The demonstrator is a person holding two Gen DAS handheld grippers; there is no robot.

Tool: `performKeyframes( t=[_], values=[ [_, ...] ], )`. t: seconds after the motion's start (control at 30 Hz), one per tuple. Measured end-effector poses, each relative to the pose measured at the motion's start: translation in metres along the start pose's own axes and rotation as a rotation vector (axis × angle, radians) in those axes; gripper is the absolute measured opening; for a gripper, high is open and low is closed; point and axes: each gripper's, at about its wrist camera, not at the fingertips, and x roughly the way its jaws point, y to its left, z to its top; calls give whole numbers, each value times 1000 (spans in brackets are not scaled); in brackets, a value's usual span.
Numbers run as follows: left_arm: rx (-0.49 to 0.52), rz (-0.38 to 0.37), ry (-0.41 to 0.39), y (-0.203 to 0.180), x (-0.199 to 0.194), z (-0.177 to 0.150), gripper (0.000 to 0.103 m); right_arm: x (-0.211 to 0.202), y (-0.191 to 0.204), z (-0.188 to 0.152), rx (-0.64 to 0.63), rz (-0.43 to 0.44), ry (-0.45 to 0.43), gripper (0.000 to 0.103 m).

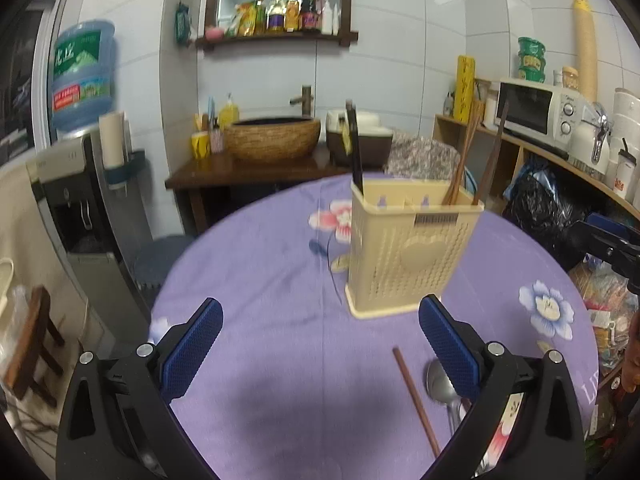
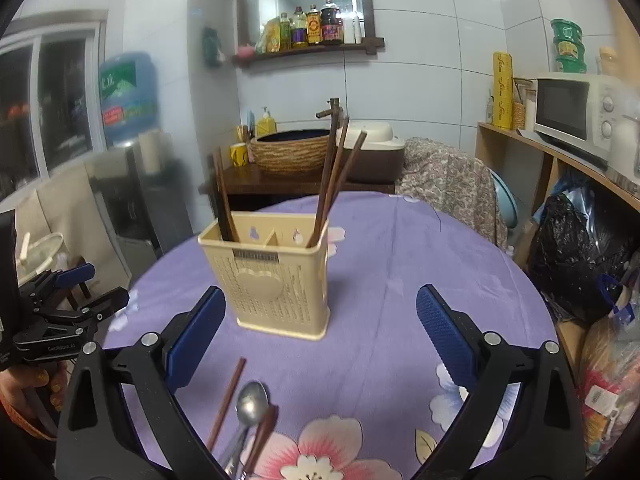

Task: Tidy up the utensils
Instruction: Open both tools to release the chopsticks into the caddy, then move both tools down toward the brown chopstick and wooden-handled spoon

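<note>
Here both my left tongs (image 1: 320, 344) and right tongs (image 2: 320, 334) gape empty above the bench (image 2: 392, 248), the utensil caddy (image 2: 276, 276) upright ahead, a spoon (image 2: 250, 404) and seemingly two loose chopsticks (image 2: 228, 400) lying nearer.

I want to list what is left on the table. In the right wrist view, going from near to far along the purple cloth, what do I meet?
Metal spoon beside a brown wooden chopstick → beige perforated plastic utensil holder → far edge of the purple flowered tablecloth.
</note>
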Motion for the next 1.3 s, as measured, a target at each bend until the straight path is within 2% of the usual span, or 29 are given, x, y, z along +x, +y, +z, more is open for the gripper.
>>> performKeyframes(
  t=[0.27, 0.4, 0.57, 0.73, 0.87, 1.03, 1.17, 1.3],
  values=[
    [-19, 41, 94, 5, 10, -53, 98, 7, 5, -62, -29, -73, 92, 95],
    [-6, 60, 121, 6, 8, -74, 97, 11, -7, -98, 17, -118, 151, 95],
    [-2, 47, 166, 5, 7, -91, 97, 18, -15, -130, 63, -123, 230, 95],
    [-11, 38, 203, 1, 8, -102, 91, 18, -12, -139, 65, -121, 259, 95],
    [-35, 23, 214, 2, 10, -102, 80, 19, -5, -140, 58, -91, 274, 95],
    [-39, 21, 217, 1, 9, -103, 76, 30, 13, -141, 34, -54, 313, 94],
    [-39, 20, 218, 0, 9, -104, 76, 44, 30, -144, 9, -33, 363, 87],
    [-37, 16, 226, -1, 9, -104, 76, 54, 40, -145, 13, -20, 384, 72]
  ],
)
